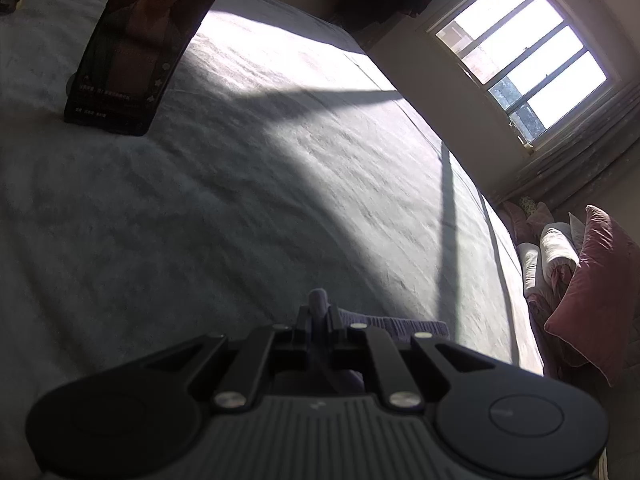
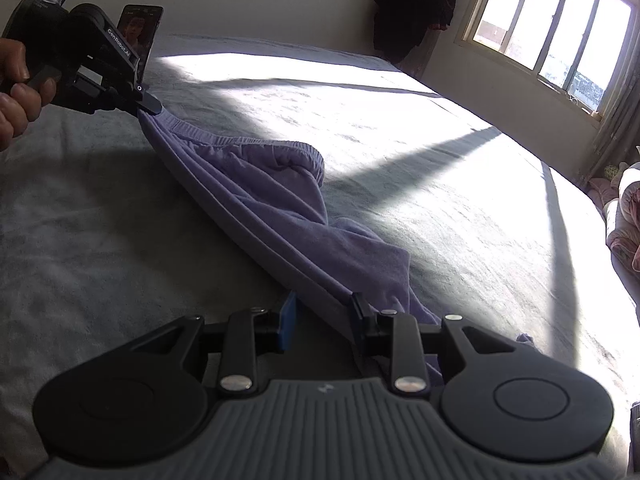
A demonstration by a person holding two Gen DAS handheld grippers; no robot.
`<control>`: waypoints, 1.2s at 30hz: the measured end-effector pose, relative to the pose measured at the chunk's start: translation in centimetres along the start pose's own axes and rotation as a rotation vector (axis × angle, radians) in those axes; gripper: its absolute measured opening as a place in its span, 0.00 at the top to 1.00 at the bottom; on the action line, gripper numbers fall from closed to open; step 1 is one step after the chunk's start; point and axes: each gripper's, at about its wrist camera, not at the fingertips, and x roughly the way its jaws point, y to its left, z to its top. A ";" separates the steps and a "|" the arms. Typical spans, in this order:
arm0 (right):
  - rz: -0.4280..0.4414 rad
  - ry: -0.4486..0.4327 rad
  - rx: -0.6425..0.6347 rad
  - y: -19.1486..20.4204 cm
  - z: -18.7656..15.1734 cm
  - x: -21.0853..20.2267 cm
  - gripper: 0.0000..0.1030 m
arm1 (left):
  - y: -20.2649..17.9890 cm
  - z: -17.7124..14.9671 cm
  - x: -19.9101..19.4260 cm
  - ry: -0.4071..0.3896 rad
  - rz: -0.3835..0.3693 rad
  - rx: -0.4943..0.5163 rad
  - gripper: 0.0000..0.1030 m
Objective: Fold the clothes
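A purple garment (image 2: 272, 200) with an elastic waistband lies on the grey bed (image 2: 440, 160), stretched taut in a straight line between both grippers. My left gripper (image 2: 150, 106), held by a hand (image 2: 16, 92), is shut on one waistband corner and lifts it off the bed. In the left wrist view this gripper (image 1: 318, 312) pinches a purple nub of cloth, and the ribbed waistband (image 1: 400, 324) trails to the right. My right gripper (image 2: 324, 312) sits at the near end, with its jaws closed on the bunched fabric, which fills the gap between them.
A phone (image 1: 136, 48) stands propped on the bed at the far left, its screen lit. Pink pillows and bedding (image 1: 592, 280) are piled past the bed's right edge. A window (image 2: 552, 28) throws bright sun patches across the bed. Dark clothes (image 2: 416, 4) hang on the far wall.
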 end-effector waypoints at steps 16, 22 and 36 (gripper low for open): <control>-0.006 0.035 -0.086 0.1 -0.3 -0.7 0.71 | 0.6 -1.4 0.3 0.059 0.030 0.031 0.94; 0.001 0.085 -0.153 0.3 -0.7 -0.7 0.72 | 0.5 -1.4 0.4 0.061 0.030 0.030 0.93; -0.133 0.144 -0.324 1.7 -2.4 -0.5 1.00 | 0.5 -1.2 -0.2 0.061 0.031 0.027 0.94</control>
